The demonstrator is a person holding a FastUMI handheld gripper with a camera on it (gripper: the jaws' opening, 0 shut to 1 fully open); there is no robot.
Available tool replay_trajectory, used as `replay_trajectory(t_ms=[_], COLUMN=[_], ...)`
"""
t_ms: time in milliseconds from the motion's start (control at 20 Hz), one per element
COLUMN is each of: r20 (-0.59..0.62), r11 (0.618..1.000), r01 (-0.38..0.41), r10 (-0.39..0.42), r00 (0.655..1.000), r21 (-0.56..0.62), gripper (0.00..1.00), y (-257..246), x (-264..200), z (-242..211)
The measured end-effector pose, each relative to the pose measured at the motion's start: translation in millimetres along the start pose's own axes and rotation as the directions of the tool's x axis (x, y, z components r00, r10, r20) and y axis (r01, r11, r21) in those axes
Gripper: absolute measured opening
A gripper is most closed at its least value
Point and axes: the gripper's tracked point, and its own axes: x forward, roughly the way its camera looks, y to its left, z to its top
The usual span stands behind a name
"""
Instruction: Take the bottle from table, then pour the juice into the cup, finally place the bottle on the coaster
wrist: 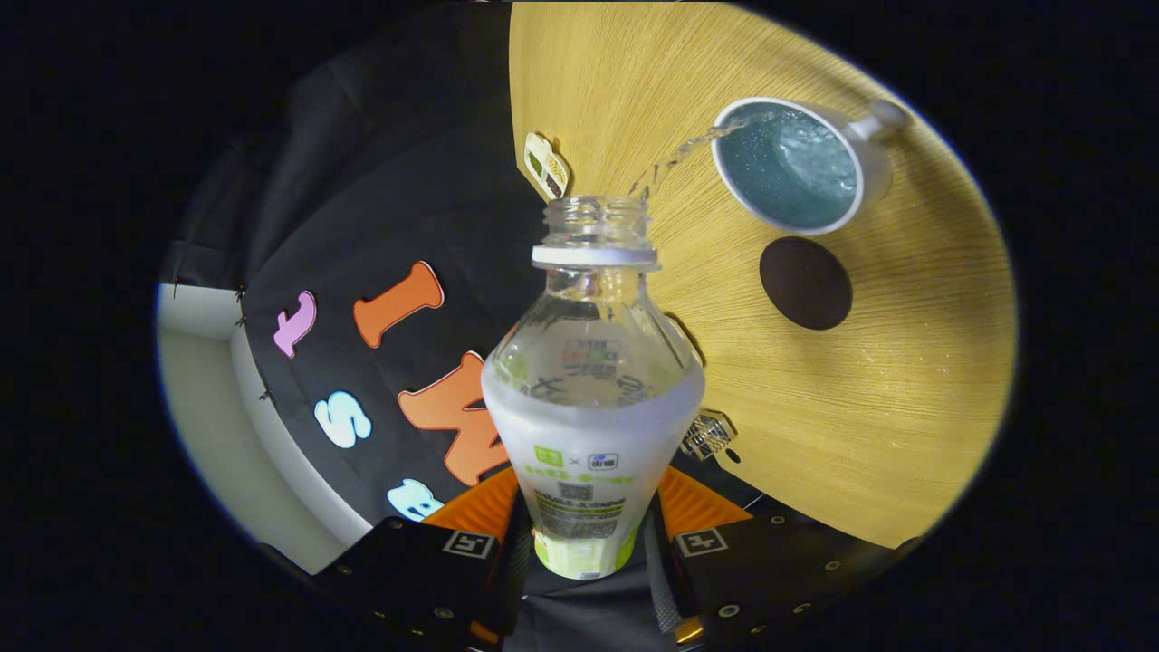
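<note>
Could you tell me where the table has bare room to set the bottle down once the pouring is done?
The gripper is shut on the bottle, tilted and pouring into the cup. The coaster beside the cup is bare. Wide bare wood table lies past the coaster, away from the cup. It is tight between the cup and the coaster.

Gripper (589, 525) tipped over sideways, table plane running near vertical in its view. Both fingers (480, 507) closed in on the lower body of the bottle (589, 407), one pressing each side, bottle held firmly between them, neck pointing forward.
</note>
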Motion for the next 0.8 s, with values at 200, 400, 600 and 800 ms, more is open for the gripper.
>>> replay_trajectory(t_ms=[200,400,600,800], r20=[-0.009,-0.011,-0.015,-0.01], r11=[1.0,1.0,0.998,0.989], r01=[0.014,0.022,0.05,0.079], r10=[-0.014,-0.022,-0.05,-0.081], r00=[1.0,1.0,0.999,0.997], r21=[0.012,0.009,-0.038,-0.124], gripper=[0.58,0.58,0.58,0.58], y=[-6.4,-9.5,-19.2,-30.1], x=[0.1,3.0,6.0,4.2], z=[-4.1,-4.2,-6.6,-7.7])
